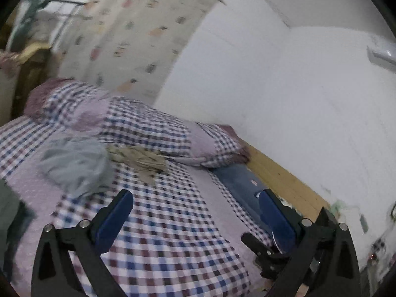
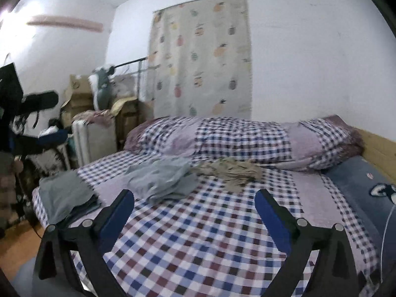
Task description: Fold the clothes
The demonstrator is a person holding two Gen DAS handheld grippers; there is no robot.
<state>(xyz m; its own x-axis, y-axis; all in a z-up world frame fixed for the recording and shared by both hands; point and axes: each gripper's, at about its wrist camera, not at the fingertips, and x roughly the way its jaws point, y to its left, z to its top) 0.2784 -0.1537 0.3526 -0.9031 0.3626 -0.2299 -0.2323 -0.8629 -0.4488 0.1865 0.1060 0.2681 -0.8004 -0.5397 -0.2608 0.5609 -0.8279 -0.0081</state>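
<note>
While the grey garment (image 2: 164, 179) lies crumpled ahead of your right gripper (image 2: 194, 199), left of centre, with a beige garment (image 2: 231, 172) beyond it, both grippers are spread wide and empty. Take one hem edge only, clear of the checked bedsheet (image 2: 198, 235). Your left gripper (image 1: 195, 198) view is blurred; only the right view shows a folded grey stack (image 2: 64, 194) far left.

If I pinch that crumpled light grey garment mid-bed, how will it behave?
The light grey garment lies in loose, thin folds, so it is probably floppy and light, draping and unfurling when lifted. Pushed, it would likely bunch on the checked sheet rather than slide.
</note>
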